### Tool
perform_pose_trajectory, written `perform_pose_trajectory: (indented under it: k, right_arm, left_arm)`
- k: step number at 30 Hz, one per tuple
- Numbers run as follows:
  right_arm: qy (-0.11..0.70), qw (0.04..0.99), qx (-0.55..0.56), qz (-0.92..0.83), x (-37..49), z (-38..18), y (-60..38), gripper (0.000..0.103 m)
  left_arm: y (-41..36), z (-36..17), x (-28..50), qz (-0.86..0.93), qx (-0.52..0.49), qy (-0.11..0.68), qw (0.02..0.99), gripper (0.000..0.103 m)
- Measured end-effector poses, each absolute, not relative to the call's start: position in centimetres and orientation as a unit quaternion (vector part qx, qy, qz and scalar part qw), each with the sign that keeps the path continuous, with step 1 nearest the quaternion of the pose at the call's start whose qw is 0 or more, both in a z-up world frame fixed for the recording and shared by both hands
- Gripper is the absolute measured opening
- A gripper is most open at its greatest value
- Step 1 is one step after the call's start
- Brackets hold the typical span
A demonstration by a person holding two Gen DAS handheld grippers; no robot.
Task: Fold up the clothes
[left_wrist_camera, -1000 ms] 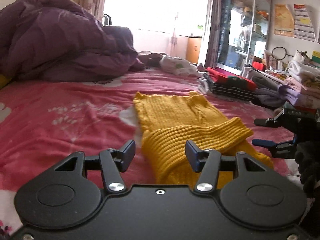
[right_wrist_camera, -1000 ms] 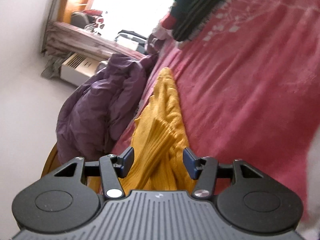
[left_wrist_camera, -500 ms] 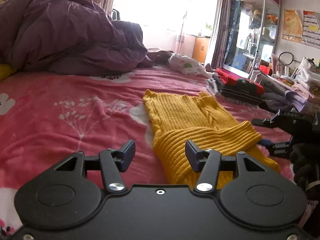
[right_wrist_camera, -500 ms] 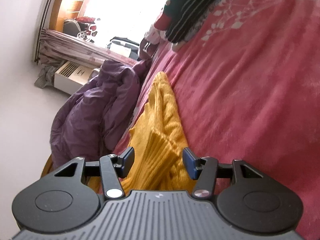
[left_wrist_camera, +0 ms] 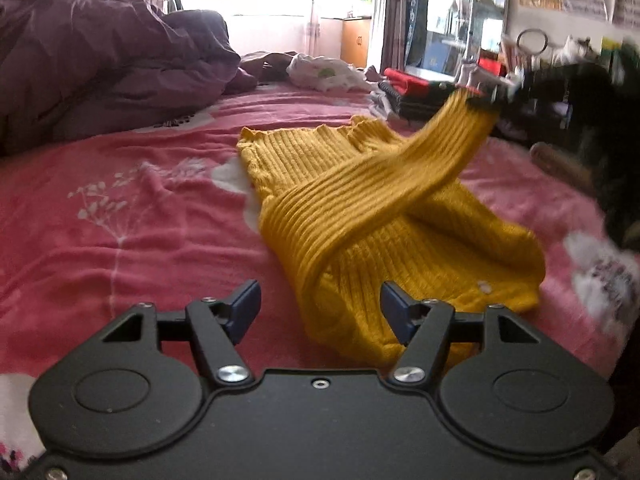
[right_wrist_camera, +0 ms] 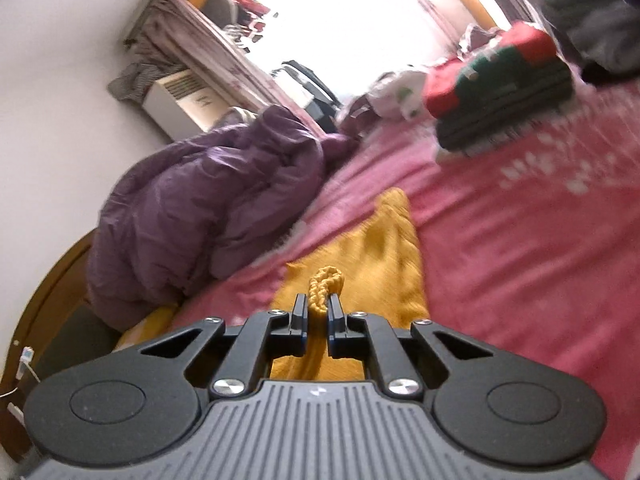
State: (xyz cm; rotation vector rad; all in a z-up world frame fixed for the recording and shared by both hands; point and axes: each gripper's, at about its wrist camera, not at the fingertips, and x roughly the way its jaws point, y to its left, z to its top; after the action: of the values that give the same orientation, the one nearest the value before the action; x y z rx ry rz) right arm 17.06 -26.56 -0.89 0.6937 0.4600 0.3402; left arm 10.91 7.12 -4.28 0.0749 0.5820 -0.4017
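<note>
The yellow ribbed sweater (left_wrist_camera: pixel 400 216) is spread on the pink bed (left_wrist_camera: pixel 120 208); its sleeve cuff (right_wrist_camera: pixel 325 286) is clamped in the right hand-held gripper (right_wrist_camera: pixel 318 314) and apparently lifted, though blurred. The left hand-held gripper (left_wrist_camera: pixel 320 304) is held open and empty at the near hem.

A mustard-yellow ribbed sweater (left_wrist_camera: pixel 384 216) lies folded on the pink bed, one sleeve (left_wrist_camera: pixel 448 152) lifted taut toward two o'clock.
</note>
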Motion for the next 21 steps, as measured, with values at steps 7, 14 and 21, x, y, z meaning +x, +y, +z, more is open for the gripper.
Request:
perform_pose_trajectory:
  k: [7, 14, 21]
  right_arm:
    - [0.193, 0.909, 0.323, 0.179, 16.3, 2.5, -27.0, 0.011]
    - [0.171, 0.918, 0.319, 0.16, 14.5, 3.2, -29.6, 0.01]
    - [0.185, 0.919, 0.33, 0.113, 13.4, 0.6, -33.3, 0.01]
  left_arm:
    - [5.1, -4.6, 10.5, -0.194, 0.08, 0.262, 0.942, 0.024]
    - [1.8, -4.6, 9.4, -0.218, 0.163, 0.232, 0.934, 0.022]
    - [-0.2, -5.6, 9.8, -0.244, 0.181, 0.237, 0.923, 0.022]
